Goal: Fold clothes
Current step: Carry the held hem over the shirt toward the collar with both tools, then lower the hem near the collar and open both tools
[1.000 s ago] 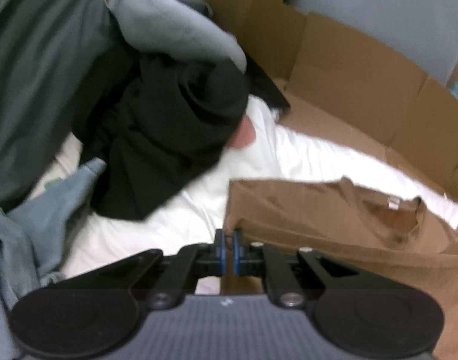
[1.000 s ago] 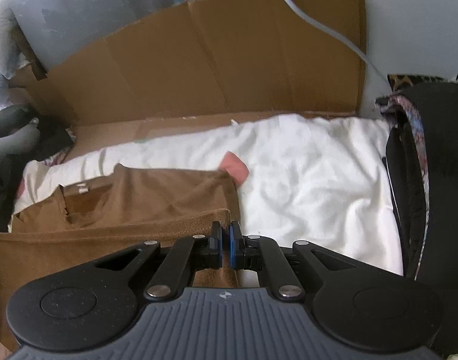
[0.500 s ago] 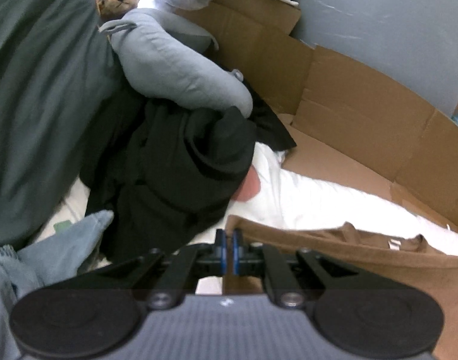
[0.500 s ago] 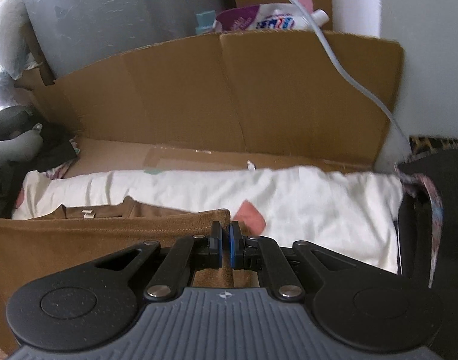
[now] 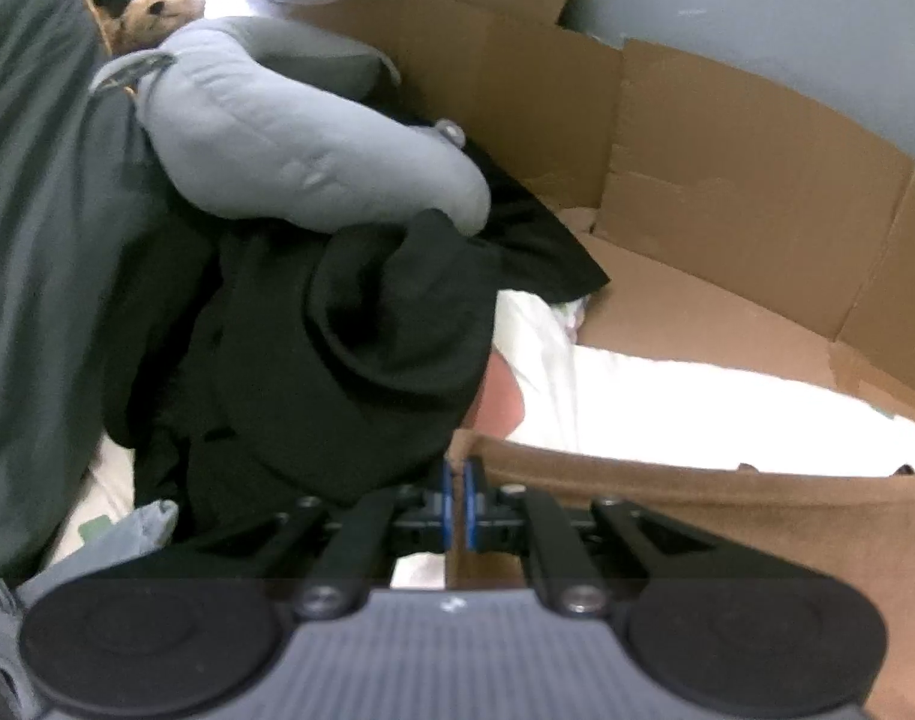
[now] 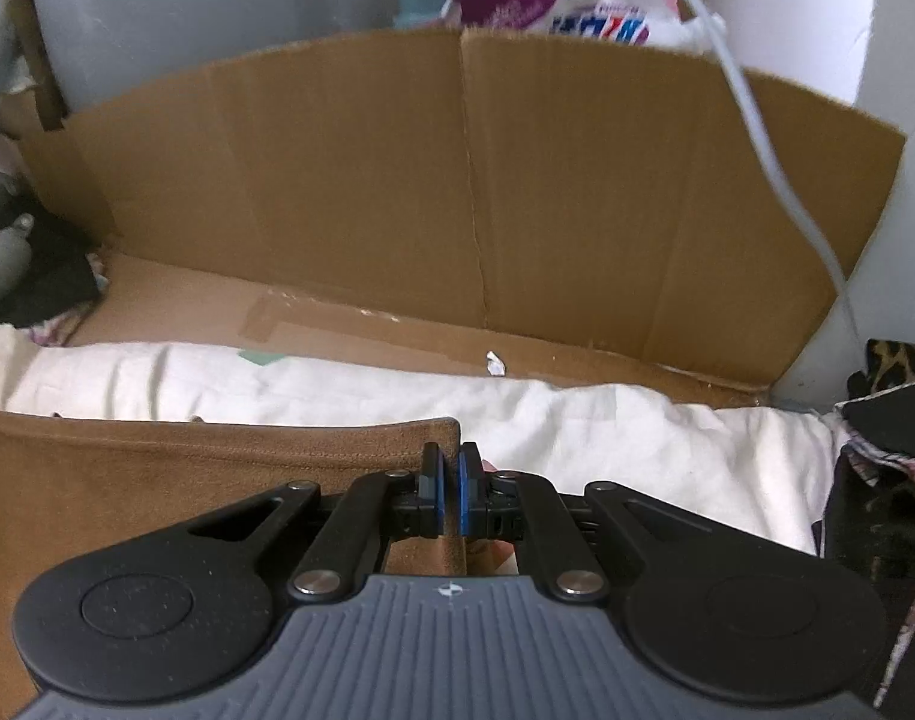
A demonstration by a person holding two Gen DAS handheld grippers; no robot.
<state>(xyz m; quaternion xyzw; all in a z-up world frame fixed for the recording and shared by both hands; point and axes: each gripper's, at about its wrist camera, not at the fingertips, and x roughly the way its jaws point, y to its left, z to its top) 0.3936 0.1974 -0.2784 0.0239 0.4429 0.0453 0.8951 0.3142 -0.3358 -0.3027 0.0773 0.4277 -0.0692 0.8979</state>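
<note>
Both grippers, left (image 5: 456,501) and right (image 6: 450,498), jaws clamped on brown shirt (image 6: 187,480) edge, over white sheet (image 6: 637,444)

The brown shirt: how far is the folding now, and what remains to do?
Partly done. In hand: the left gripper and right gripper are each shut on a corner of the brown shirt, holding its edge lifted above the white sheet. No finished fold shows yet. Left: lay the lifted edge over, then handle the black garment and the rest of the pile.
</note>
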